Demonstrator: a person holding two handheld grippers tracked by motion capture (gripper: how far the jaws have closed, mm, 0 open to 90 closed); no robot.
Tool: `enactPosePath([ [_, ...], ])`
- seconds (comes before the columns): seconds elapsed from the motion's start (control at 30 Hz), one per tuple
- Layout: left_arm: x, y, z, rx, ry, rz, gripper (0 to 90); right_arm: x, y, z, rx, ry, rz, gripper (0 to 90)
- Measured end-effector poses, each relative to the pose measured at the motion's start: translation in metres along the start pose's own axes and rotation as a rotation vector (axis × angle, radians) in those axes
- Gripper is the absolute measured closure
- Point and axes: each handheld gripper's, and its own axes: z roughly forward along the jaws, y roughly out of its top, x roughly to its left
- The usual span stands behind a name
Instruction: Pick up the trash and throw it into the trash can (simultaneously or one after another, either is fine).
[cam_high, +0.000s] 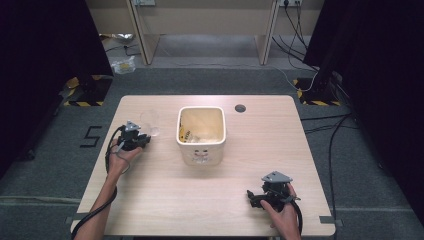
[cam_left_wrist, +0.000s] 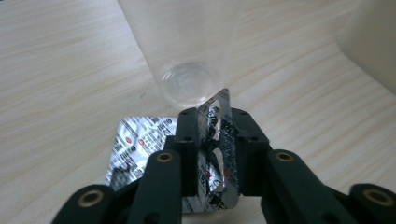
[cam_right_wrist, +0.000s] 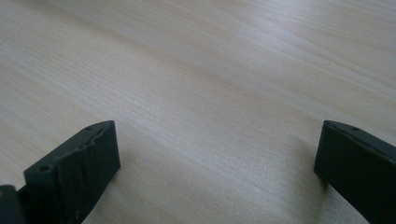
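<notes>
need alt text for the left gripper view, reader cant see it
The left gripper is shut on a silver blister pack, lifting its folded edge off the wooden table. A clear plastic cup stands just beyond.

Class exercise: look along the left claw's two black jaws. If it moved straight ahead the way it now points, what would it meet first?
The left claw, shut on a silver foil blister pack, would probably first meet the clear plastic cup standing directly ahead on the light wooden table. The gap looks very small, though depth is uncertain.
</notes>
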Motion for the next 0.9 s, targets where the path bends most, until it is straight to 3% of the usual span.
enactPosePath([
  [0.37,0.009,0.01,-0.02,-0.073,-0.052,-0.059,82.3,0.0,0.0,0.0,0.0,0.002,-0.001,0.2],
  [0.6,0.014,0.013,-0.036,-0.099,-0.059,-0.072,82.3,0.0,0.0,0.0,0.0,0.002,-0.001,0.2],
  [0.9,0.014,0.02,-0.067,-0.129,-0.057,-0.043,82.2,0.0,0.0,0.0,0.0,0.003,-0.001,0.2],
])
